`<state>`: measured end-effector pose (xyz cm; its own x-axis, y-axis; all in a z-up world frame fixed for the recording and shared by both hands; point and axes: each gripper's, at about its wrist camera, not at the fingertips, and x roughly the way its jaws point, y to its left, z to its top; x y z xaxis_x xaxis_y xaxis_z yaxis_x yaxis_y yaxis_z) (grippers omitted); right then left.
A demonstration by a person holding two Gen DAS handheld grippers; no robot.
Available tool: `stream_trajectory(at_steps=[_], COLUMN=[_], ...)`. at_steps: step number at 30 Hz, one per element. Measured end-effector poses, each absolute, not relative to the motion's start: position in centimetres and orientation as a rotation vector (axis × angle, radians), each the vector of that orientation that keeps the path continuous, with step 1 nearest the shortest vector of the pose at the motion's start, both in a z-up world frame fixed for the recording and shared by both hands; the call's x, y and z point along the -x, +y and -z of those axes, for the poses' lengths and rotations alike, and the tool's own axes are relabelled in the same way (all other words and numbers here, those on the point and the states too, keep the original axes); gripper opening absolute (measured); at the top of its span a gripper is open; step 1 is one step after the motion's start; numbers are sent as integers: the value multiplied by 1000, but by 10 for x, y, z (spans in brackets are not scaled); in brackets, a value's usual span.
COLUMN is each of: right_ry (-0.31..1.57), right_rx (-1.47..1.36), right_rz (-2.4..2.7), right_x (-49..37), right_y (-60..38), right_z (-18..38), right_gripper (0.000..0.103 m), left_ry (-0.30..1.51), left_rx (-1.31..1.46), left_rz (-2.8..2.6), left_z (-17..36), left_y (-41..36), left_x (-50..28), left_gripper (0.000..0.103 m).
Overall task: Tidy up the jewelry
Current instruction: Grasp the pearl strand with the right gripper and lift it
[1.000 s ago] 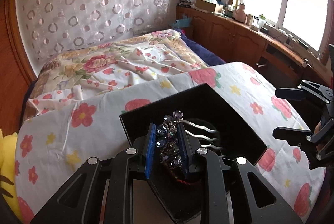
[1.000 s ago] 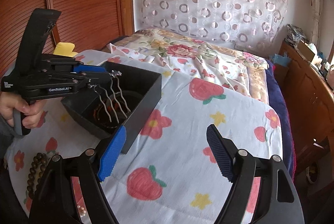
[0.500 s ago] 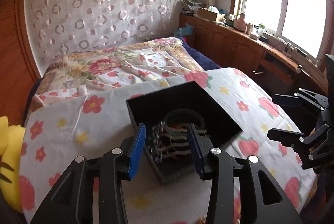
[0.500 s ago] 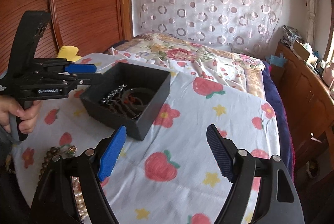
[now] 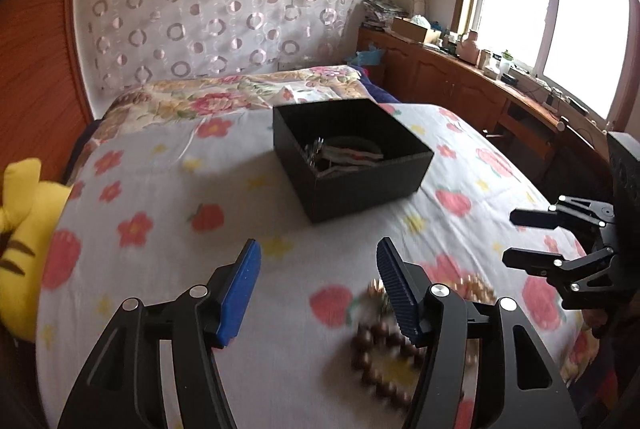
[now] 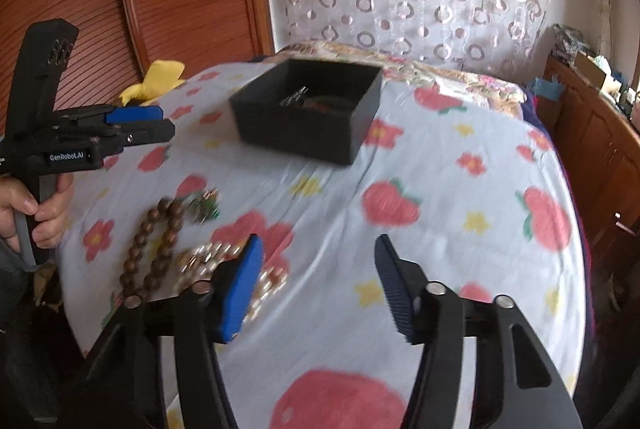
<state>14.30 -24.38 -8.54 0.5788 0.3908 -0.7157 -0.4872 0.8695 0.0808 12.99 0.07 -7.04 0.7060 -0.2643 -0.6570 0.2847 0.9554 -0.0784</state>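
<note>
On the bed, some jewelry is already put in the black box (image 5: 352, 157), while the brown beads (image 6: 156, 237) are left outside, and both hand-held grippers (image 5: 316, 289) (image 6: 316, 285) are held apart, empty.

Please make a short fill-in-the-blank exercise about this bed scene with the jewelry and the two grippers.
1. The hair comb lies inside the ____ box.
2. The brown bead bracelet lies on the ____ bedsheet.
3. Both the left gripper and the right gripper hold ____.

Missing words: black; floral; nothing
</note>
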Motion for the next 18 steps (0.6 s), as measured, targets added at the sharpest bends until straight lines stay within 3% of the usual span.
stream_trajectory(at_steps=[3,7,16,17,18], right_ry=[829,837,872,870,865], right_rx=[107,82,127,128,127], right_rz=[-547,-587,-599,-596,-589], right_x=[-132,-121,-111,-112,-113], right_y=[-235,-221,-188,-187,-187], right_z=[95,98,104,104,103], right_gripper=[45,41,40,38,28], left_ry=[726,722,717,718,720], left_rx=[-21,-14,5,8,11], left_rz=[296,287,280,280,278], left_z=[74,76,82,83,83], left_y=[6,11,19,20,21], left_x=[-115,-99,-74,-73,-72], left_gripper=[58,58,58,58,58])
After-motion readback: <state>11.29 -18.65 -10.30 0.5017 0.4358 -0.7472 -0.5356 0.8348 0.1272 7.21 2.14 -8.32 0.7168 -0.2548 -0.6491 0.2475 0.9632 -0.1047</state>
